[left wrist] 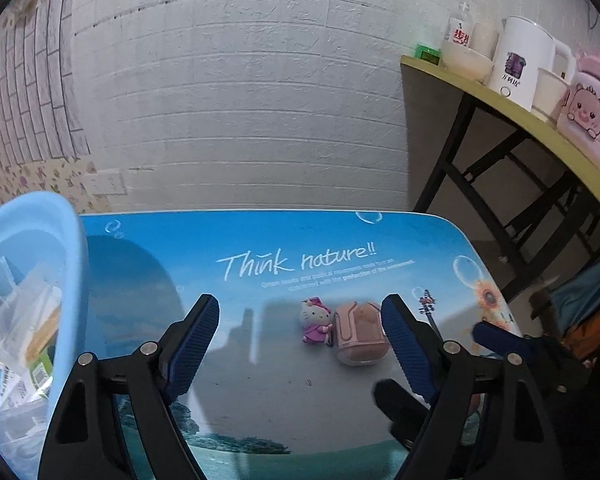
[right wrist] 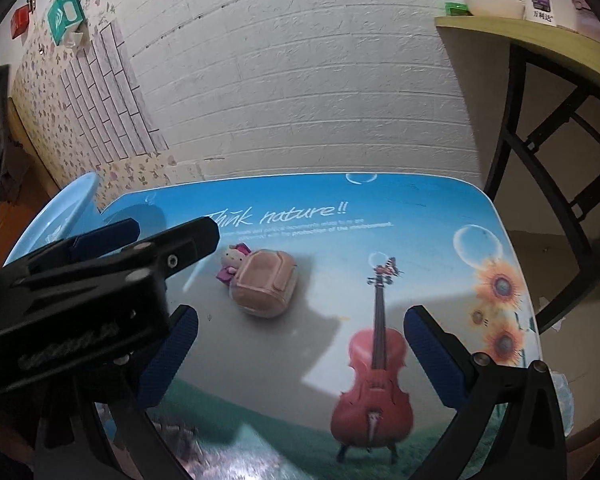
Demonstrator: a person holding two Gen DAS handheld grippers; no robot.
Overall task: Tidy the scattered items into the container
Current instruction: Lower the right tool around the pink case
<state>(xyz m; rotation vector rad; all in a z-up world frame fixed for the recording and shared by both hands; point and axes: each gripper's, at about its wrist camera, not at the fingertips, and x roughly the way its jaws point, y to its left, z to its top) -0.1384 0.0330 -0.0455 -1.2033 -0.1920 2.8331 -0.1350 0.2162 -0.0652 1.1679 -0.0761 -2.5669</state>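
Two small items lie together near the middle of the table (left wrist: 260, 240) in the left wrist view: a Hello Kitty figure (left wrist: 315, 321) in a purple dress and, touching its right side, a pink rounded case (left wrist: 360, 334). The left claw (left wrist: 300, 344) hangs over the table with its jaws spread wide and nothing between the pads; the pair sits just inside its right finger, with bare printed surface open to the left of the figure. The light-blue basin (left wrist: 40, 240) stands at the table's left edge, already holding clear packets and small boxes. The far edge of the table meets the white brick wall (left wrist: 240, 80); past the right edge a yellow-topped shelf (left wrist: 500, 100) on black legs carries a white kettle (left wrist: 520, 64), a bowl and a pink appliance. At lower right part of the right claw (left wrist: 496, 340) shows beside the left one. In the right wrist view the right claw (right wrist: 300, 360) is likewise released and empty, its fingers straddling the printed violin, with the figure and case ahead and left of it, well clear of every table edge. This view alone shows the left claw's black body crossing in from the left, hiding most of the basin, and the rounded right corner of the table with the sunflower print.
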